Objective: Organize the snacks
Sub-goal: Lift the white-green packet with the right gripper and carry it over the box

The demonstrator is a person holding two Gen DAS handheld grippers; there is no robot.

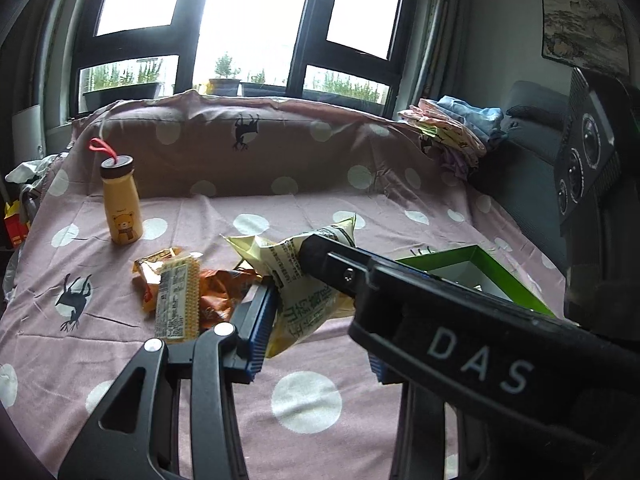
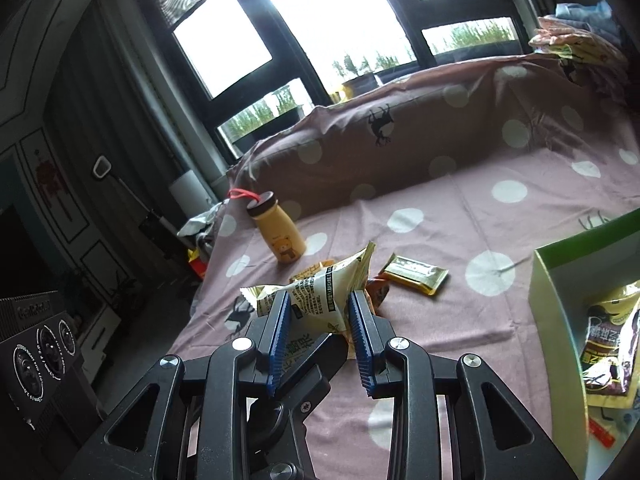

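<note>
Right wrist view: right claw (image 2: 320, 322) pinching pale snack packet (image 2: 320, 296) (left claw (image 2: 308, 364) gripping too).

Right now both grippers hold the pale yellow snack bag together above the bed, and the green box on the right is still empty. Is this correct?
Not quite. The green box is not empty: the right wrist view shows a dark snack packet already inside. The rest holds: the left gripper and the right gripper both have their fingers on the pale yellow snack bag.
</note>
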